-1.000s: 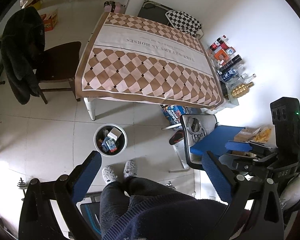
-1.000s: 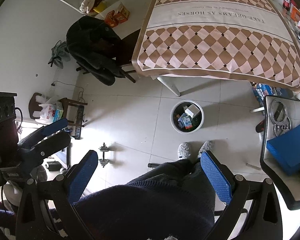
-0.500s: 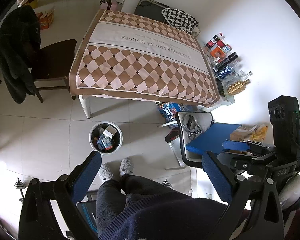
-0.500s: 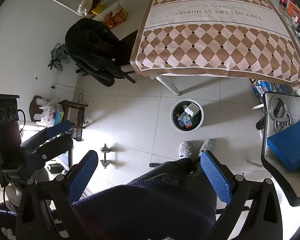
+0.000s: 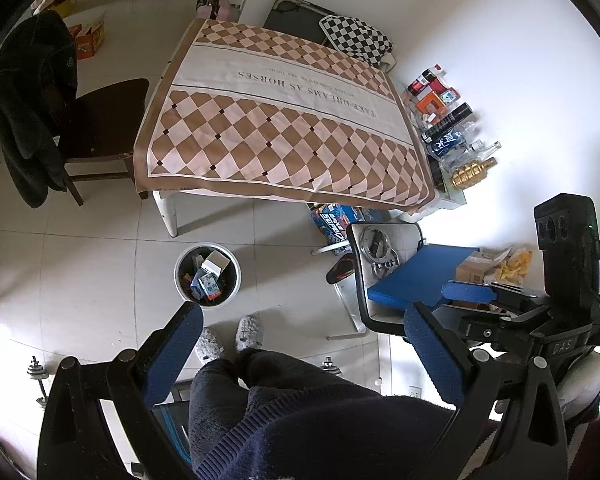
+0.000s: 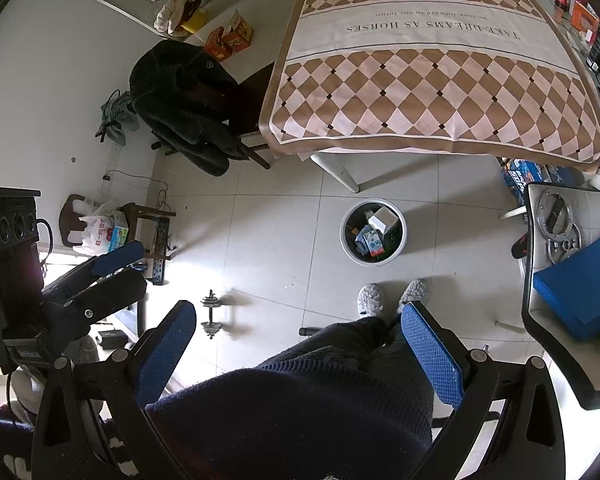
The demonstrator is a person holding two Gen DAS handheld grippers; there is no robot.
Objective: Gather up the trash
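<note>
A round white trash bin (image 5: 207, 271) stands on the tiled floor in front of the table and holds several boxes and wrappers; it also shows in the right wrist view (image 6: 373, 233). My left gripper (image 5: 300, 354) is open and empty, held high above the person's legs. My right gripper (image 6: 300, 348) is open and empty too, at the same height. Each gripper shows at the edge of the other's view. The checkered tablecloth (image 5: 276, 128) covers the table top, and nothing lies on it.
A dark chair with a black jacket (image 6: 188, 104) stands left of the table. A chair with a blue box (image 5: 416, 276) and metal parts is at the right. Bottles and boxes (image 5: 448, 128) line the wall. A dumbbell (image 6: 212, 316) lies on the floor.
Both grippers have drifted slightly, so the table and bin shift a little in view. Both stay open and empty.
</note>
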